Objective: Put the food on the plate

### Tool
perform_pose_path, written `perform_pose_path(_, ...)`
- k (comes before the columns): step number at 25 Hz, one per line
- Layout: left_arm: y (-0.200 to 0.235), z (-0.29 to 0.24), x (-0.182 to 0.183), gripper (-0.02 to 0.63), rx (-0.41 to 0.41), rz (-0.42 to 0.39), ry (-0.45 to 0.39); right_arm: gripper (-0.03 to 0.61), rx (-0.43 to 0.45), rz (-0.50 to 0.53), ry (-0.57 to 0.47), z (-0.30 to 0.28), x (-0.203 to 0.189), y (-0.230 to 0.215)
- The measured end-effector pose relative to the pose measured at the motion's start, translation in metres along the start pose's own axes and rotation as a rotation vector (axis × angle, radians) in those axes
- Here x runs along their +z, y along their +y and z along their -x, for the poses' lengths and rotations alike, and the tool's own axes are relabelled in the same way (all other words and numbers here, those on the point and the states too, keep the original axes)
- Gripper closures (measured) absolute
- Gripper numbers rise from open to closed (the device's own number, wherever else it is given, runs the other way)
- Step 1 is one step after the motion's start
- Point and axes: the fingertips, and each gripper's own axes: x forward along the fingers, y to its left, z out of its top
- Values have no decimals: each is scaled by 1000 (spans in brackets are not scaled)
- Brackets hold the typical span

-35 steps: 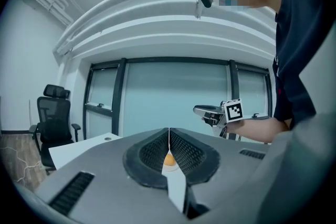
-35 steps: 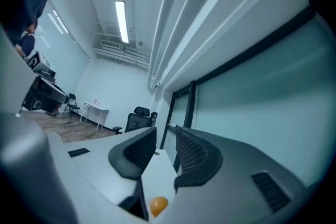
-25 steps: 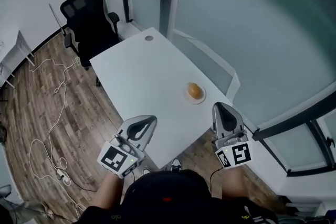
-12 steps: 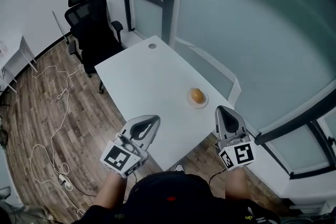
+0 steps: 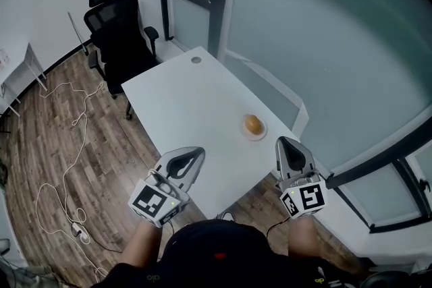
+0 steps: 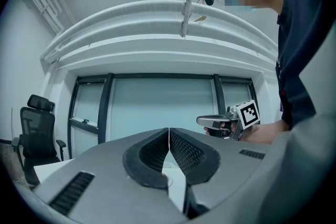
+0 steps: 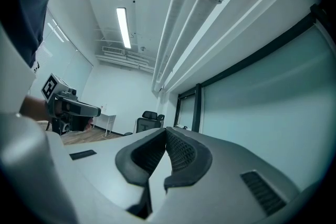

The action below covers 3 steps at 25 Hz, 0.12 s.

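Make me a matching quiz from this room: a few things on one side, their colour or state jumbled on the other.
Things:
1. food
2. office chair
3. table
4. left gripper

Descriptions:
A. black
B. jaws shut, nothing between them
C. orange-brown, lying on the plate
D. white

Pairs: 1-C, 2-A, 3-D, 4-B

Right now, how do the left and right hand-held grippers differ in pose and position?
The left hand-held gripper angles diagonally rightward; the right hand-held gripper points almost straight ahead. The right one is nearer the plate with the food; the left one is farther off. Shared: both jaws shut, nothing held, both near the table's near edge.
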Motion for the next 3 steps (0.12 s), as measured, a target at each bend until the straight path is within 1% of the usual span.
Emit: perform_pose_path(3,6,-2,1,591,13,-11,-3,554,-4,-3,2,-1,-4,-4)
